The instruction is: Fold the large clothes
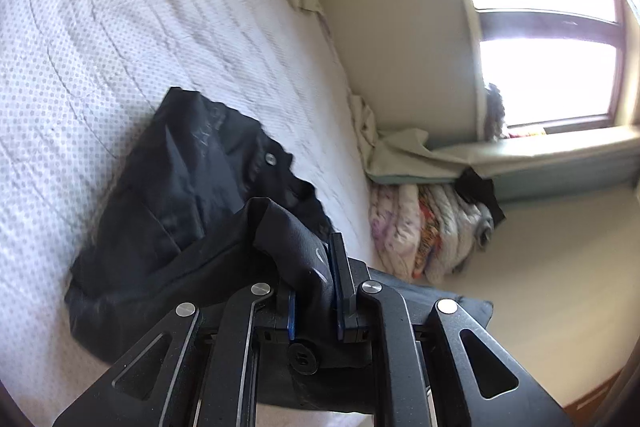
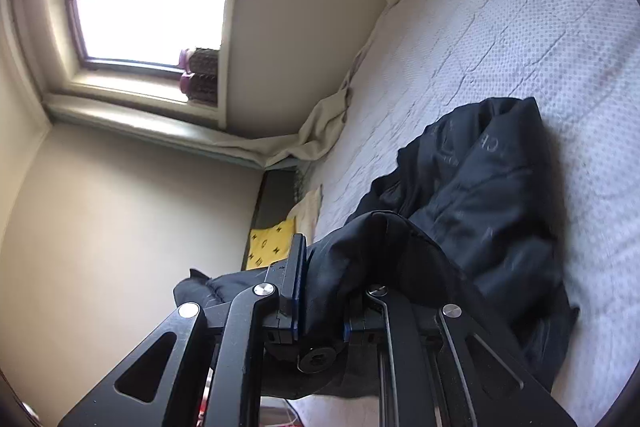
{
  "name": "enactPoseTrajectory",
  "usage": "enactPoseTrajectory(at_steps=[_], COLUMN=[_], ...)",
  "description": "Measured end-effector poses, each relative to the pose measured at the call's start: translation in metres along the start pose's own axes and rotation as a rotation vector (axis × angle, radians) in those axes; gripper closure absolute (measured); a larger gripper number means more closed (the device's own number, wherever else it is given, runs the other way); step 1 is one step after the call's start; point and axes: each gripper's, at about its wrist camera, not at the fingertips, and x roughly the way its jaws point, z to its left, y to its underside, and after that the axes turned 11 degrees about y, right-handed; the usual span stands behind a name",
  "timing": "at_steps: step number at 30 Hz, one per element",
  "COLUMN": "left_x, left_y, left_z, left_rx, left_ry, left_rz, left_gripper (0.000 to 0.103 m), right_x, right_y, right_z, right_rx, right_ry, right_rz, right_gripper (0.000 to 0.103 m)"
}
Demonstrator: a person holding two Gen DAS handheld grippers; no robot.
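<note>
Black trousers [image 1: 188,195] lie half-folded on the bed [image 1: 100,27]; left tongs [image 1: 314,291] and right tongs [image 2: 322,291] each grip an edge, fold unfinished.

Bedspread [image 1: 120,27] open beyond jacket [image 1: 180,187] (wall [image 1: 400,27] flanks it).

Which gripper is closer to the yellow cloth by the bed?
Right. The yellow cloth lies just beyond the right gripper, which is clamped on the dark jacket. The left gripper shows no yellow cloth.
</note>
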Motion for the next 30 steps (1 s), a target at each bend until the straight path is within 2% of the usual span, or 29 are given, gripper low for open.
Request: enactPoseTrajectory(at_steps=[2,5,6,7,8,10,12,13,14,16,19,23,25,27,30], left_x=[0.009,0.022,0.027,0.029,0.032,0.034,0.031,0.027,0.024,0.016,0.005,0.002,0.006,0.010,0.014], left_y=[-0.005,-0.012,-0.013,-0.014,-0.015,-0.015,-0.015,-0.015,-0.014,-0.013,-0.008,0.005,0.014,0.023,0.026], left_z=[0.006,0.017,0.020,0.023,0.024,0.026,0.023,0.020,0.017,0.007,-0.001,-0.007,-0.007,-0.003,0.012], left_rx=[0.000,0.000,0.009,0.013,0.015,0.023,0.035,0.047,0.063,0.122,0.189,0.314,0.379,0.415,0.388], left_ry=[-0.025,-0.079,-0.107,-0.115,-0.117,-0.116,-0.112,-0.108,-0.104,-0.123,-0.194,-0.372,-0.432,-0.467,-0.513], left_rz=[-0.010,-0.029,-0.033,-0.035,-0.039,-0.046,-0.062,-0.071,-0.076,-0.101,-0.123,-0.097,-0.045,0.001,0.026], left_gripper=[0.086,0.079,0.072,0.061,0.055,0.029,0.016,0.015,0.015,0.012,0.011,0.011,0.011,0.011,0.012], right_x=[0.012,0.030,0.034,0.039,0.042,0.051,0.054,0.054,0.054,0.048,0.023,0.004,0.004,0.006,0.011], right_y=[-0.007,-0.016,-0.017,-0.018,-0.018,-0.019,-0.022,-0.024,-0.026,-0.030,-0.036,-0.034,-0.028,-0.020,-0.011], right_z=[-0.004,-0.014,-0.018,-0.021,-0.024,-0.030,-0.034,-0.036,-0.037,-0.037,-0.030,-0.015,-0.010,-0.008,-0.009], right_rx=[0.003,0.012,0.020,0.024,0.025,0.026,0.037,0.048,0.059,0.080,0.040,-0.104,-0.174,-0.220,-0.263], right_ry=[0.012,0.057,0.077,0.101,0.119,0.164,0.178,0.175,0.166,0.142,0.137,0.296,0.379,0.416,0.457], right_rz=[-0.004,-0.019,-0.029,-0.036,-0.038,-0.038,-0.043,-0.044,-0.040,-0.037,-0.123,-0.156,-0.128,-0.093,-0.043], right_gripper=[0.092,0.087,0.085,0.083,0.077,0.069,0.063,0.057,0.044,0.034,0.029,0.029,0.029,0.029,0.029])
